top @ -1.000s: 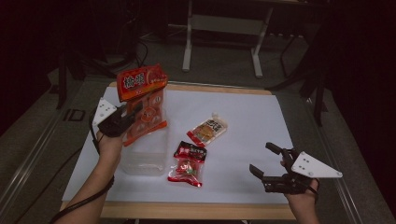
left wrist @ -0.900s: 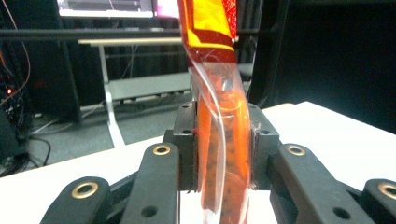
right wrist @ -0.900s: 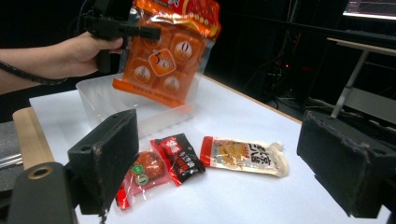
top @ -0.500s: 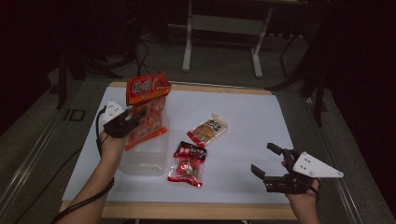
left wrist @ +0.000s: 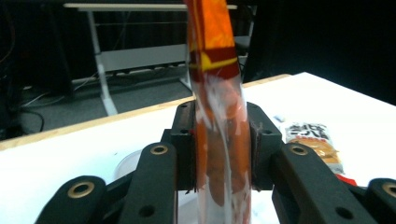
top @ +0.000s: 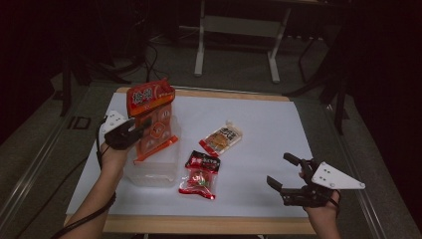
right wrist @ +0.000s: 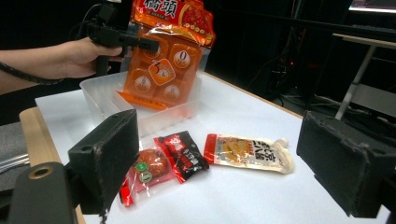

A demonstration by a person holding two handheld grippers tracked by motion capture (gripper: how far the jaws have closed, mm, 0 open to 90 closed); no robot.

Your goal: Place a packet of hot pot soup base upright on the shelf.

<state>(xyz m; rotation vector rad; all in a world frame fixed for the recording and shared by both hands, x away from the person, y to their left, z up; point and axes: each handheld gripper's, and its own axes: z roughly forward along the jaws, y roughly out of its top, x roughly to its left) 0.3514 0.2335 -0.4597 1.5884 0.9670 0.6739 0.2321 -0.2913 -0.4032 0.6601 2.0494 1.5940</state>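
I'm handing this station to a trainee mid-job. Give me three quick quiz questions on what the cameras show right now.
1. True or false: the orange bag lies flat on the table.
2. What does the left gripper hold? A) yellow pouch B) orange bag C) nothing
3. Which gripper has nothing between its pads?

Key:
1. False: it hangs upright, its lower end inside the clear tub.
2. B: the pads clamp the bag from both sides, though they have just been easing apart.
3. The right gripper, open and low at the table's near right; the red packet and the black packet lie loose beside the tub.
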